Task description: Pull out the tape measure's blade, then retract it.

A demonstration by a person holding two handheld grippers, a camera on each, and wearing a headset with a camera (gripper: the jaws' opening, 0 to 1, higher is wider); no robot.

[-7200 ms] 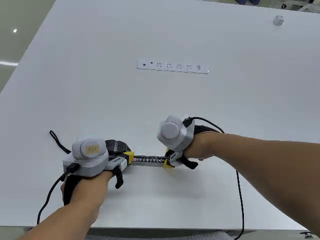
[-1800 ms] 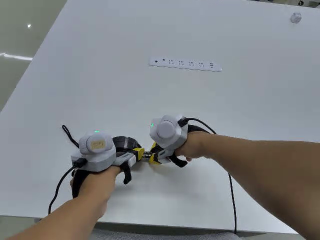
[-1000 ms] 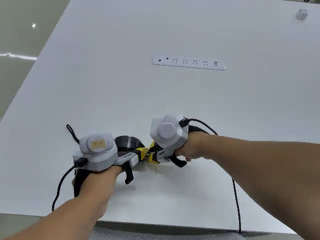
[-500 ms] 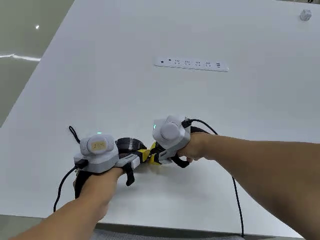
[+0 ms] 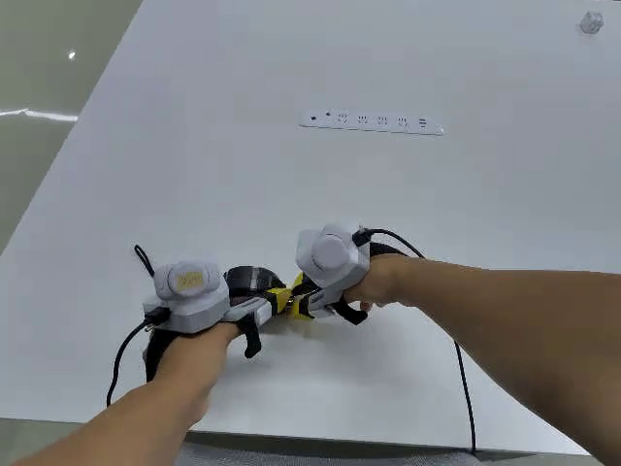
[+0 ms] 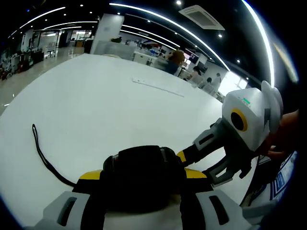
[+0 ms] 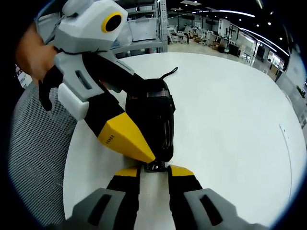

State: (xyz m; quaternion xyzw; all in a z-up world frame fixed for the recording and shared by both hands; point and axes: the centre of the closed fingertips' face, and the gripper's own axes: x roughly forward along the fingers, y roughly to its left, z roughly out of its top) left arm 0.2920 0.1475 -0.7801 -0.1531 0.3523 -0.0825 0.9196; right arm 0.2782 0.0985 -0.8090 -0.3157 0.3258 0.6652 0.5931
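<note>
My left gripper (image 5: 269, 303) (image 6: 143, 175) is shut on the black tape measure case (image 5: 249, 282) (image 6: 144, 178), which rests on the white table near the front edge. The case's black wrist strap (image 5: 143, 260) (image 6: 44, 158) trails off to the left. Facing it, my right gripper (image 5: 297, 305) (image 7: 153, 171) is shut on the blade's end hook (image 7: 154, 166), right up against the case (image 7: 154, 114). Almost no blade shows between the two grippers. The left gripper's yellow fingertip (image 7: 125, 137) lies across the case's side in the right gripper view.
A white power strip (image 5: 372, 122) (image 6: 158, 86) lies flat in the middle of the table (image 5: 194, 175). A small pale object (image 5: 591, 21) sits at the far right corner. The table's front edge runs just below both hands, and cables hang from the grippers.
Seven seconds ago a short length of blade spanned the gap between the grippers. The right gripper has since moved left to the case and the blade has gone back in.
</note>
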